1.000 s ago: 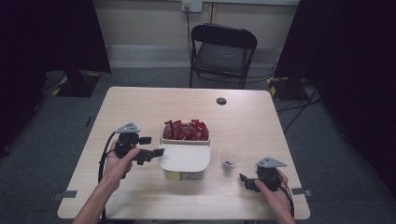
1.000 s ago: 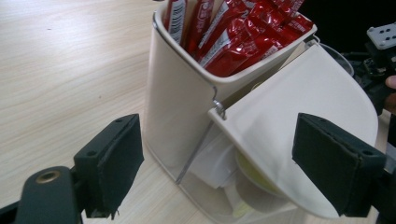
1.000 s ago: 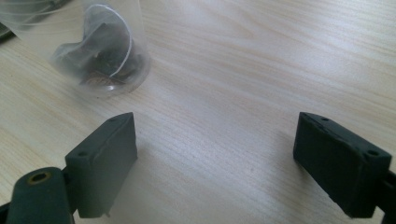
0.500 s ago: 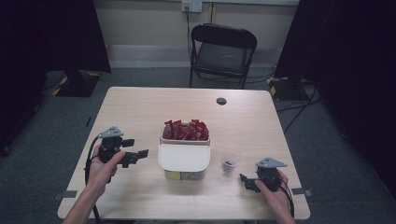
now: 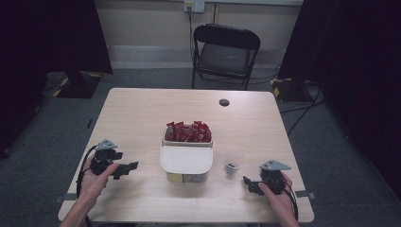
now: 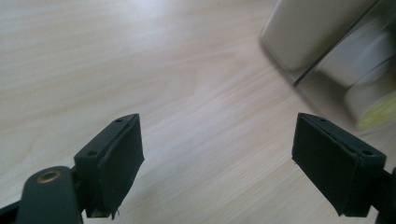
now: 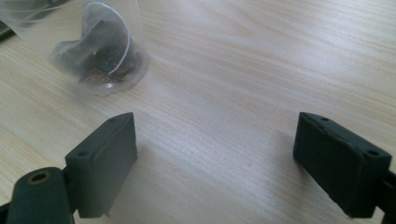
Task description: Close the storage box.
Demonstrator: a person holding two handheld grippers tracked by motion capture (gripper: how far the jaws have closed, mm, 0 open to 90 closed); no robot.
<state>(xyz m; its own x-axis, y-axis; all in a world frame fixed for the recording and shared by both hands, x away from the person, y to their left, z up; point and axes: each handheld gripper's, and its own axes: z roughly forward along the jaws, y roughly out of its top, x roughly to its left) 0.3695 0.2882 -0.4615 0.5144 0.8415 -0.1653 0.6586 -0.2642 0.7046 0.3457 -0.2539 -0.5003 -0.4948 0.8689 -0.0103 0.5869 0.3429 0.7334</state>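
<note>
Holding my left gripper (image 5: pixel 122 169) low over the near left part of the wooden table (image 5: pixel 142 113), I have its jaws spread wide with nothing but bare wood between them. In the left gripper view the same gripper (image 6: pixel 217 163) faces the clear storage box (image 6: pixel 327 51), which sits off to the upper right, blurred, and well apart from the jaw pads.

My right gripper (image 5: pixel 250 184) rests at the near right edge of the table, its jaws likewise released and gripping nothing. In the right gripper view this gripper (image 7: pixel 215 158) looks along the wood toward the clear plastic cup (image 7: pixel 93 42), which stands beyond the left jaw and apart from it. Something dark lies in the cup's bottom; I cannot tell what it is.

From the high view, the box (image 5: pixel 187 151) stands in the middle of the table between my two hands. Its far half is open and packed with red packets (image 5: pixel 187 132) standing on end, while a white lid (image 5: pixel 186 160) covers its near half. The cup (image 5: pixel 231 163) stands just to the right of the box, between it and my right gripper. A small dark round disc (image 5: pixel 224 102) lies near the far edge, and a black folding chair (image 5: pixel 224 54) stands behind the table.
</note>
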